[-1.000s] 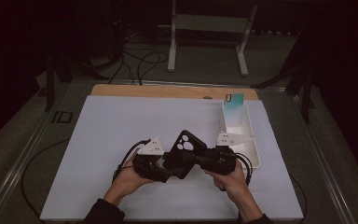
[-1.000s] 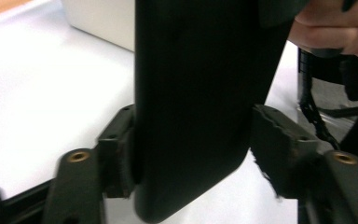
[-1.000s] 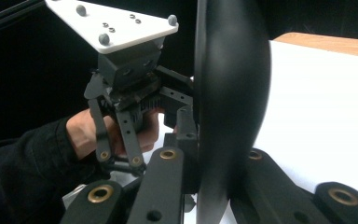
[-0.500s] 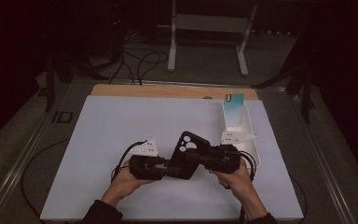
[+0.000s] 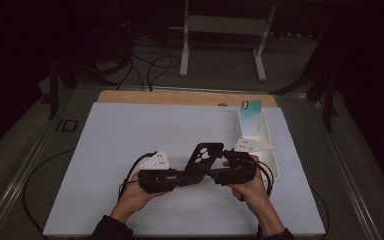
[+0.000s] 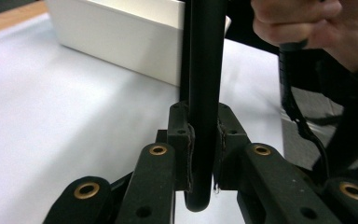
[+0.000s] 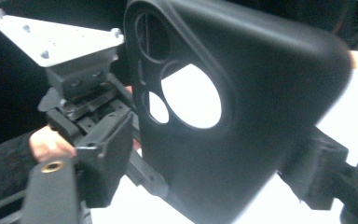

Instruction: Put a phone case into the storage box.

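Here the left claw (image 6: 204,154) pinches the black phone case (image 6: 205,70); right claw (image 7: 214,177) has just opened.

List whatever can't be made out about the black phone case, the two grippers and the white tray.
- Black phone case: right gripper view, its lower edge is cut off by the frame.
- Right gripper: high view, its jaws are too small and dark against the case to read.
- Left gripper: left gripper view, the case's far end runs off the top.
- White tray: high view, contents beyond a teal card are too small to tell.
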`<state>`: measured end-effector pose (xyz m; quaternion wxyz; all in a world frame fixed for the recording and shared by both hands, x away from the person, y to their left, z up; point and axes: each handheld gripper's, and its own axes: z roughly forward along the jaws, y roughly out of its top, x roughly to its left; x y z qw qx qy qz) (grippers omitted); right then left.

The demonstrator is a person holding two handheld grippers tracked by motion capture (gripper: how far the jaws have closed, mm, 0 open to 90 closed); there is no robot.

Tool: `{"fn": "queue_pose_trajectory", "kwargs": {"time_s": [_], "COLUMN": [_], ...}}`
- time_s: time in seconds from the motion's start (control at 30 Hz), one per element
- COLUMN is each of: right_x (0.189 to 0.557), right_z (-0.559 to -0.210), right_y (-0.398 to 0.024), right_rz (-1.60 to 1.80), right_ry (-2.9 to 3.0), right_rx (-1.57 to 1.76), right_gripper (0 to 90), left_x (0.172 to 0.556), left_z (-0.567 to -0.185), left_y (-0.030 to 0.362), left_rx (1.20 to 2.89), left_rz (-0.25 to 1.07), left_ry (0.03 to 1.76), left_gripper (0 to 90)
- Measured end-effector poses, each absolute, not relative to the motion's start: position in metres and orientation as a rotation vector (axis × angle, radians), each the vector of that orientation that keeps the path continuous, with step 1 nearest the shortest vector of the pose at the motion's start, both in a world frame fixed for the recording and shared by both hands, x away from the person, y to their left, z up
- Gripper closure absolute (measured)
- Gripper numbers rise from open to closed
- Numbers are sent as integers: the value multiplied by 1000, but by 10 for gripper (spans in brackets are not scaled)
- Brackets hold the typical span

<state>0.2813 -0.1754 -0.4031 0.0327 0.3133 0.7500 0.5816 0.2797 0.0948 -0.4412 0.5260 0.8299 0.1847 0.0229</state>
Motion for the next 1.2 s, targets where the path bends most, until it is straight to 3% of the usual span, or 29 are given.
{"fn": "queue_pose_trajectory", "kwargs": {"time_s": [0.37, 1.2], "right_x": [278, 285], "right_z": [-394, -393], "right_y": [-177, -147], "right_rz": [1757, 1759], "right_ry": [2123, 1994], "right_rx": [1090, 1245], "right_gripper": [176, 118], "left_x": [282, 275], "left_z": [-443, -450], "left_y": [96, 80], "left_rx": [1989, 2040], "left_rz": [148, 144], "left_ry": [536, 526], "left_gripper": [803, 803]}}
